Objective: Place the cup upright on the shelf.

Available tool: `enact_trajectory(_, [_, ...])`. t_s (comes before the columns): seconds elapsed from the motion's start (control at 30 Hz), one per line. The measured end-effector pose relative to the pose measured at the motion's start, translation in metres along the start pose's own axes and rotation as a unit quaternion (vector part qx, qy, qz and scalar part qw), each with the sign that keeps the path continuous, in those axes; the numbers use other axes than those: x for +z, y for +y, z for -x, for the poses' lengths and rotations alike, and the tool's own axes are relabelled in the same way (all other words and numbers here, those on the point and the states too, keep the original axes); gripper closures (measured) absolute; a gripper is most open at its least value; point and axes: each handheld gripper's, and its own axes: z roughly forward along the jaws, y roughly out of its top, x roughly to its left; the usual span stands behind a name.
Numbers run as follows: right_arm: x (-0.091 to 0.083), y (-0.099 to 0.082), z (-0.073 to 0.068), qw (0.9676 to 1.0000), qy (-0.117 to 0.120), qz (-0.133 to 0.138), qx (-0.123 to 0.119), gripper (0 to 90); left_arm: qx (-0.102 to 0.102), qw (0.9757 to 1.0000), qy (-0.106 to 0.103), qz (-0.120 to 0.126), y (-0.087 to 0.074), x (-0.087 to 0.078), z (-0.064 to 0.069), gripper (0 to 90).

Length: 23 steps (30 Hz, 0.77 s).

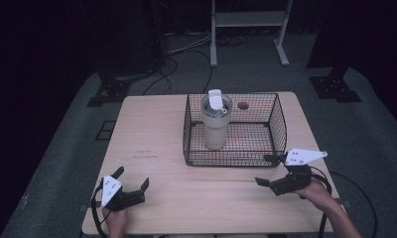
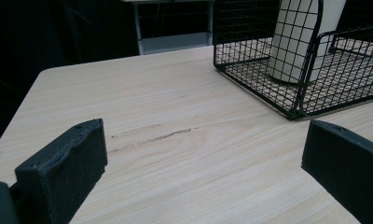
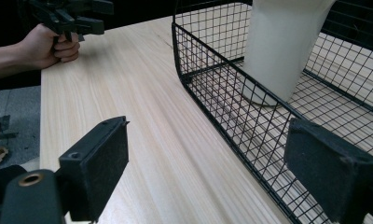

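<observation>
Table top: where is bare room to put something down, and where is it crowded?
Bare wood runs from the wire basket to the table's left edge, and between the left gripper and right gripper. Crowded: inside the basket, left part, where the tumbler stands.

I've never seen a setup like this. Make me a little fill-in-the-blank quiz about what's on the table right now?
1. The pale tumbler stands upright inside a black wire ____.
2. The jaws of both the left gripper and the right gripper are ____, holding nothing.
3. The gripper nearer the basket is the ____ one.
4. The table top is made of light ____.

Missing words: basket; open; right; wood
</observation>
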Motion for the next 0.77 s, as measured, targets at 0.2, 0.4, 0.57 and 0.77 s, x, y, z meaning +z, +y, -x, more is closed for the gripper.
enact_trajectory(0.2, [0.000,-0.009,-0.001,1.0000,0.002,-0.005,0.005,13.1,0.001,1.0000,0.001,-0.001,0.000,0.000,0.000,0.0])
enact_trajectory(0.4, [-0.001,-0.020,-0.004,0.9999,0.001,-0.006,0.010,13.1,0.002,1.0000,0.002,-0.001,0.000,-0.001,0.001,0.0])
enact_trajectory(0.57, [-0.003,-0.033,-0.005,0.9996,-0.002,-0.006,0.027,13.1,0.002,1.0000,0.003,0.000,0.000,-0.001,0.001,0.0])
enact_trajectory(0.77, [-0.003,-0.043,-0.009,0.9993,-0.010,0.007,0.036,13.1,0.001,1.0000,0.004,-0.002,0.000,0.000,0.001,0.0])
